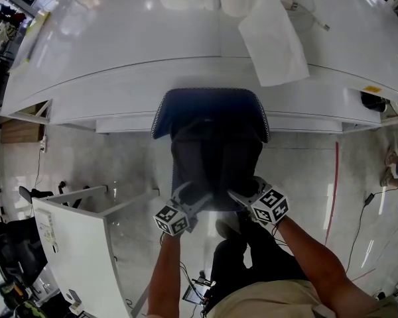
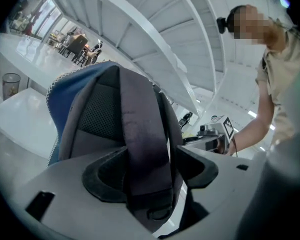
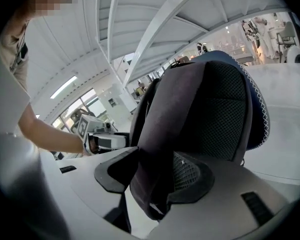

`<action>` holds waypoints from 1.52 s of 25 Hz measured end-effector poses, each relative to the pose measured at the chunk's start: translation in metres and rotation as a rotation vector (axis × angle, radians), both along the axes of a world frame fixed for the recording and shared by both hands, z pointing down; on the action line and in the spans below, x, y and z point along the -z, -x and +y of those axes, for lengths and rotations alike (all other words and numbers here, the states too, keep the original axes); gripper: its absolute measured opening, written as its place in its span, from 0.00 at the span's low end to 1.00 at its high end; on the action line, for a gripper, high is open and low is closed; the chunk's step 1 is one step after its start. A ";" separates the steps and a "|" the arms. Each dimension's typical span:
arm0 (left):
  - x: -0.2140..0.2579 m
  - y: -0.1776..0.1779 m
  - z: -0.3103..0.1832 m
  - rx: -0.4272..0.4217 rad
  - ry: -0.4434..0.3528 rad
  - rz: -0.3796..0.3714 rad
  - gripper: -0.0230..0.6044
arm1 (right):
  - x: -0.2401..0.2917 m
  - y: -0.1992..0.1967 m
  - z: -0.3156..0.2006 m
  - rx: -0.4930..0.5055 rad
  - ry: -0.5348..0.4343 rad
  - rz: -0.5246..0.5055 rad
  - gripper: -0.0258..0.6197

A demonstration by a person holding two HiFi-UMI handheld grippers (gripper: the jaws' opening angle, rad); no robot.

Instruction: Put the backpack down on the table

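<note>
The backpack (image 1: 209, 114), blue at its far end and dark grey along the back panel, hangs in front of the white table (image 1: 119, 52), with the blue end at the table's front edge. My left gripper (image 1: 198, 194) is open; a grey shoulder strap (image 2: 140, 134) lies loosely between its pads. My right gripper (image 1: 242, 192) is shut on the other strap (image 3: 160, 149), which is bunched between its pads beside the mesh padding. Each gripper view shows the backpack's black mesh back and, off to one side, the other gripper.
A white cloth (image 1: 272, 38) lies on the table beyond the backpack. A white panel-like stand (image 1: 73, 244) is on the floor at my lower left. A red line (image 1: 333, 191) and cables run over the floor at right. My legs are below the backpack.
</note>
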State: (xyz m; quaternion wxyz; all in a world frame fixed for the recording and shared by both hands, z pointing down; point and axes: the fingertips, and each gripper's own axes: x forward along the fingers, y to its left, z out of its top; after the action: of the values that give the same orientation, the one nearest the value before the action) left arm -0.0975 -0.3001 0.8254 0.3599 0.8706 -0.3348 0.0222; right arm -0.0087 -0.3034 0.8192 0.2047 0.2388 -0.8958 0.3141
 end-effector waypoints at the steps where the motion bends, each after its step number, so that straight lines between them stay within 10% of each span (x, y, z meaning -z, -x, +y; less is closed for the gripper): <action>1: 0.002 -0.004 0.000 0.010 0.005 0.021 0.50 | 0.002 0.002 0.001 -0.001 0.006 -0.011 0.34; 7: 0.027 -0.034 -0.006 -0.030 -0.026 0.114 0.48 | 0.015 0.014 0.003 -0.001 0.058 -0.126 0.34; 16: 0.072 -0.013 0.000 0.056 -0.076 0.040 0.29 | 0.040 0.034 0.000 -0.043 0.175 -0.324 0.32; 19: 0.116 -0.001 -0.005 0.105 -0.147 0.053 0.25 | 0.078 0.036 -0.003 -0.012 0.100 -0.351 0.14; 25: 0.184 0.010 0.007 0.173 -0.240 0.018 0.23 | 0.182 0.044 -0.016 0.057 -0.181 -0.296 0.13; 38: 0.306 0.092 0.086 0.502 -0.331 -0.100 0.20 | 0.317 0.110 0.044 0.300 -0.316 -0.328 0.13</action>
State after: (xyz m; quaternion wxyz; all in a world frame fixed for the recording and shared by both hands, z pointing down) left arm -0.1893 -0.2143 0.5198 0.1903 0.8053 -0.5559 -0.0795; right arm -0.1190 -0.2594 0.5026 0.0613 0.0781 -0.9803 0.1710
